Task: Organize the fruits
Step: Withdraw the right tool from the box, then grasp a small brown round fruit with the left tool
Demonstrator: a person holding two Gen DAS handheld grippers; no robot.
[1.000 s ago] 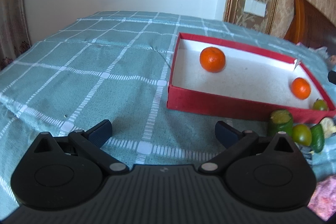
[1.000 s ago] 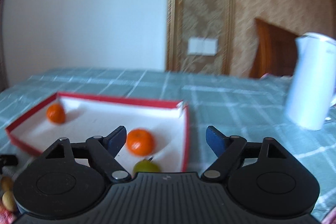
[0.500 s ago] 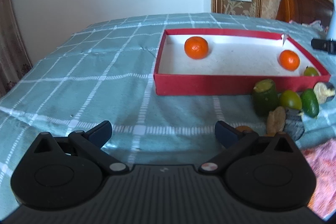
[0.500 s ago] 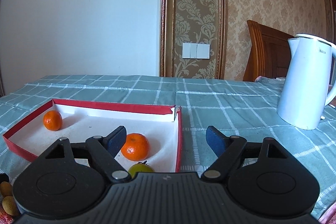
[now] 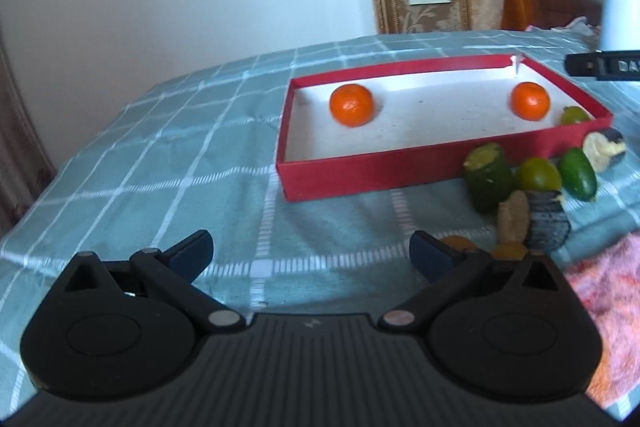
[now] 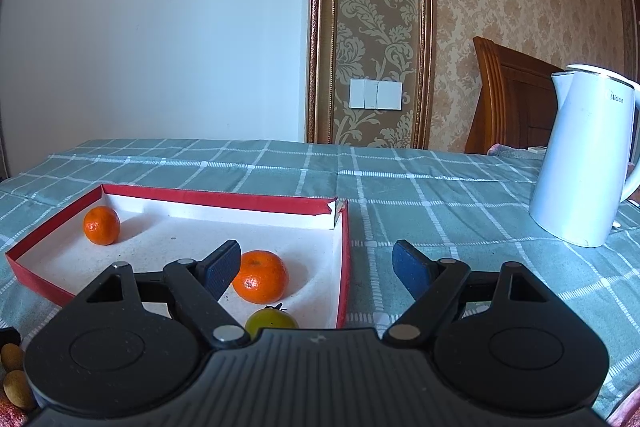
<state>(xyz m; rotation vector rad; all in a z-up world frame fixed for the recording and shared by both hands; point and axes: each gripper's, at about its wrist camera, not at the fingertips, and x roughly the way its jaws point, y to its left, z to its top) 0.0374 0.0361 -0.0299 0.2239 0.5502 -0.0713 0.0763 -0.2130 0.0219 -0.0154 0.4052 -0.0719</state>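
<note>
Both claws, left gripper point(image 5: 310, 251) and right gripper point(image 6: 316, 265), agape, empty. Risk: round orange mandarin point(image 6: 261, 277) rolling inside shallow red cardboard tray point(image 6: 340, 267) if nudged.

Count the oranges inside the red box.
2: one orange near the box's left end, the other orange near its right end beside a green fruit. The red box hides none that I can see.

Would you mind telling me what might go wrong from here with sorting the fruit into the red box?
1. The two oranges lie loose in the red box, so a nudge may roll them.
2. The produce outside, like the cut green piece, is tightly clustered against the box wall; the open left hand-held gripper could knock neighbours.
</note>
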